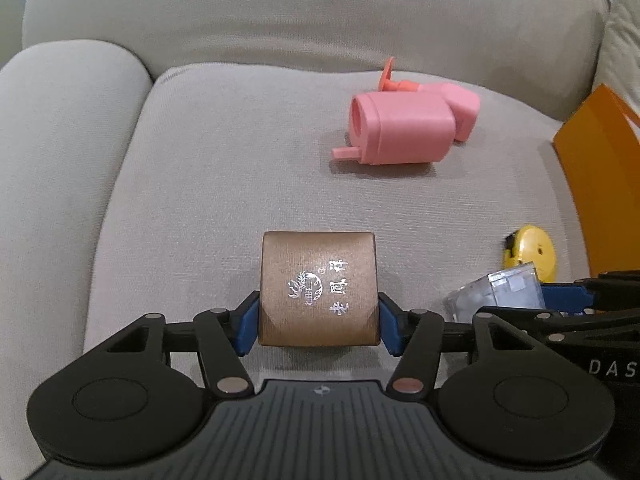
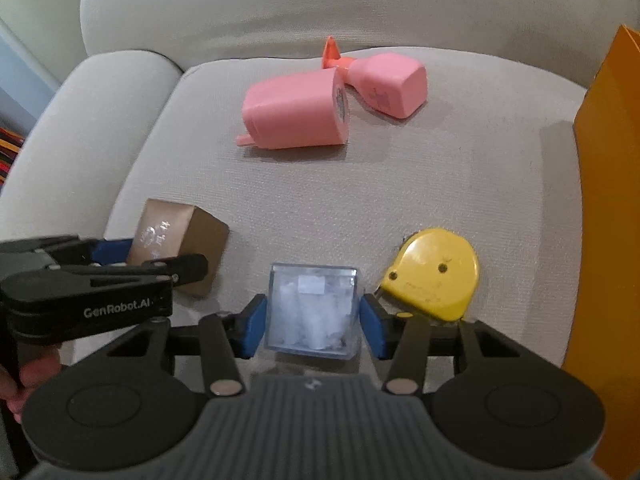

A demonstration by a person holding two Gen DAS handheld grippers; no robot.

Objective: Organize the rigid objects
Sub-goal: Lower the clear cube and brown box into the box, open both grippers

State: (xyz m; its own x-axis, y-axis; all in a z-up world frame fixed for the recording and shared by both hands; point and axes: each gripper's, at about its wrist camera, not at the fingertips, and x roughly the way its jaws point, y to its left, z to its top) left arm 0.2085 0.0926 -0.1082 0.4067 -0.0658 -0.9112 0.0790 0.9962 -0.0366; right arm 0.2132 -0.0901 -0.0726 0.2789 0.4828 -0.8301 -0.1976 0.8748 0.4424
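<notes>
My left gripper (image 1: 318, 318) is shut on a bronze gift box (image 1: 318, 288) with silver lettering, its blue pads pressed on both sides. The box also shows in the right wrist view (image 2: 176, 240) at the left. My right gripper (image 2: 313, 320) is shut on a clear plastic cube (image 2: 313, 308) with white filling; the cube also shows in the left wrist view (image 1: 500, 292). A yellow tape measure (image 2: 432, 274) lies just right of the cube on the sofa seat. Two pink plastic containers (image 2: 298, 114) lie on their sides farther back.
The grey sofa seat cushion (image 1: 224, 184) has an armrest (image 1: 52, 160) on the left and a backrest behind. An orange bag (image 2: 604, 208) stands along the right edge of the seat. The two grippers sit side by side, close together.
</notes>
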